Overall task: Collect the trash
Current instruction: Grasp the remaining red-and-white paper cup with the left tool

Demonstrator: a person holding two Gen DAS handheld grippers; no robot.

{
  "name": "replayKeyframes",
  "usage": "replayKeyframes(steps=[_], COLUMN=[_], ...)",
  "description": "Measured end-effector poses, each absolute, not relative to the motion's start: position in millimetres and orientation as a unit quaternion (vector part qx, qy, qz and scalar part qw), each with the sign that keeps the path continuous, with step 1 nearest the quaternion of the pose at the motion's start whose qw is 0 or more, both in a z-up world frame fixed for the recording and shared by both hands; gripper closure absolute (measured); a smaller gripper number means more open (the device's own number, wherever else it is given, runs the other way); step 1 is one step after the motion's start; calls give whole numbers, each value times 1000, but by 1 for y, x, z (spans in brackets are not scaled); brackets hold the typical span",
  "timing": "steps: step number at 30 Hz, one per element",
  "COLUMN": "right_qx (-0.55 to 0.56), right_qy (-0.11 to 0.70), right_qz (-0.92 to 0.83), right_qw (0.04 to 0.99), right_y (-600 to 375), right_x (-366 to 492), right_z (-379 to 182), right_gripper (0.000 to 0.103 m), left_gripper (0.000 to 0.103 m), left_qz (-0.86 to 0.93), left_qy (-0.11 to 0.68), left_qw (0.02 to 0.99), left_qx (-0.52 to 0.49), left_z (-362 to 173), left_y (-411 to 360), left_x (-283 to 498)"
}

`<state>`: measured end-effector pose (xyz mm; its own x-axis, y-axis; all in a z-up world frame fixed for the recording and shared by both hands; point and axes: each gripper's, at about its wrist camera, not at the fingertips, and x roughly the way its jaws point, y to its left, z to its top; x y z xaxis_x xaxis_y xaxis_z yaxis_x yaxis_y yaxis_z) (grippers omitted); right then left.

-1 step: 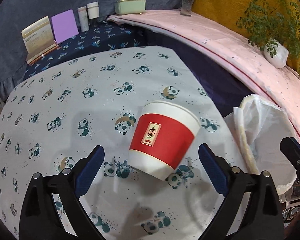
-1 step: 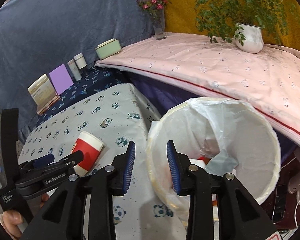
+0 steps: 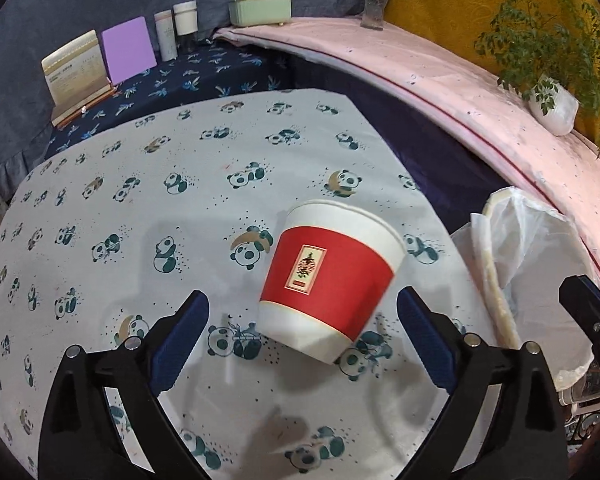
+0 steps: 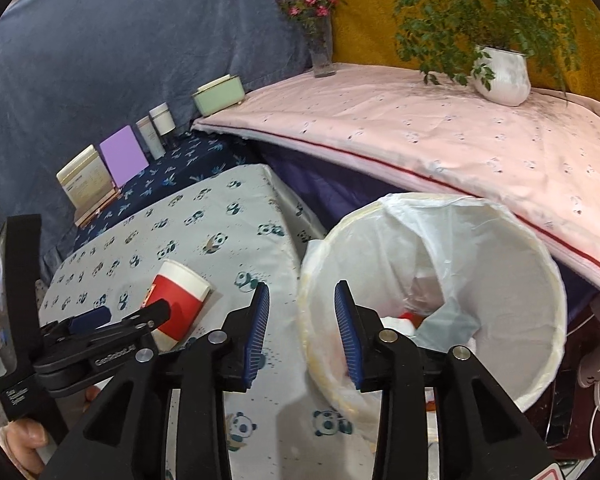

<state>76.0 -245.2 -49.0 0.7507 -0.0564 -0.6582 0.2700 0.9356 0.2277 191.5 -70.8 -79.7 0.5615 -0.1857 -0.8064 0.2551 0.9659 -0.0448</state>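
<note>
1. Since the red-and-white paper cup [image 3: 330, 280] lies on its side straight ahead of my left claw [image 3: 302, 334], between the spread pads and touching neither, that claw is the nearer one.
2. Its long axis runs away from me, tilted a little right: base toward the claw, rim far.
3. My right claw [image 4: 300, 330] hangs half-open and empty at the near rim of the bagged trash bin [image 4: 540, 264], well right of the cup.
4. Closing across the red band looks like the next call; thin paper may crush or roll.
5. Under the cup, the panda-print counter [image 3: 140, 208] looks flat; the bin stands just off its right edge.
6. Beyond are blue drapes and a pink-covered ledge [image 4: 440, 128] with a potted plant [image 4: 500, 74].
</note>
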Motion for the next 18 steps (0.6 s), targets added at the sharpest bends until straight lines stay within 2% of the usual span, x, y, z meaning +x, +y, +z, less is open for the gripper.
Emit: replayKeyframes(steps=[10,11,12,18], right_qx=[159,159,158,157], right_qy=[370,371,372,375], right_qz=[-73,-73,-72,-71], right_qw=[912,912,912,911], right_y=[-220,-219,-217,-210], right_x=[105,106,107,107], right_z=[-73,-74,-75,-76], right_gripper=[68,68,68,68], left_gripper=[14,21,33,34], left_qz=[-152,-156,-159,-158], left_qy=[468,469,472,468], left_qw=[869,868,866,869], left_qx=[52,50,48,44], left_z=[-101,-101,-102,-99], left_y=[-78,-78,-78,-70], left_x=[212,213,214,208])
